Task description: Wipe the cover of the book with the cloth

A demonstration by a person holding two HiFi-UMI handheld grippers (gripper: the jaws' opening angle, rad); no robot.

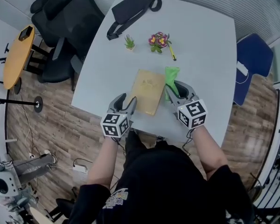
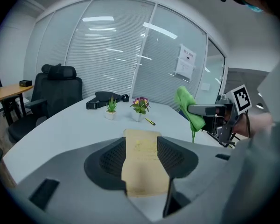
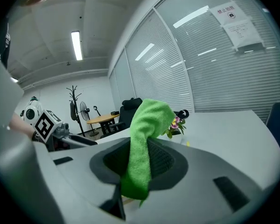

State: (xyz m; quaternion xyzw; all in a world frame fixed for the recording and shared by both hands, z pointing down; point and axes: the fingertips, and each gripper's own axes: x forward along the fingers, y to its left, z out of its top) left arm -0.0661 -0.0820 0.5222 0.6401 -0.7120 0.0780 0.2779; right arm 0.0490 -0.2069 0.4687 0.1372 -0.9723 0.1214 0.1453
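Note:
A tan book (image 1: 148, 91) lies flat on the white table (image 1: 200, 45), near its front edge. My left gripper (image 1: 127, 101) hovers at the book's near left corner, open; in the left gripper view the book (image 2: 142, 157) shows through the gap between the jaws, which hold nothing. My right gripper (image 1: 173, 87) is at the book's right edge, shut on a green cloth (image 1: 171, 75). The cloth (image 3: 144, 139) is pinched between the pads and folds up over them. From the left gripper view the cloth (image 2: 189, 108) hangs from the right gripper (image 2: 214, 110), above the table.
Behind the book stand a small potted plant (image 1: 129, 42), a pot of flowers (image 1: 158, 41) and a yellow pen (image 1: 171, 52). A black bag (image 1: 130, 10) lies at the table's far edge. Black office chairs (image 1: 65, 27) and a round wooden table (image 1: 18, 55) are left; a blue chair (image 1: 253, 59) right.

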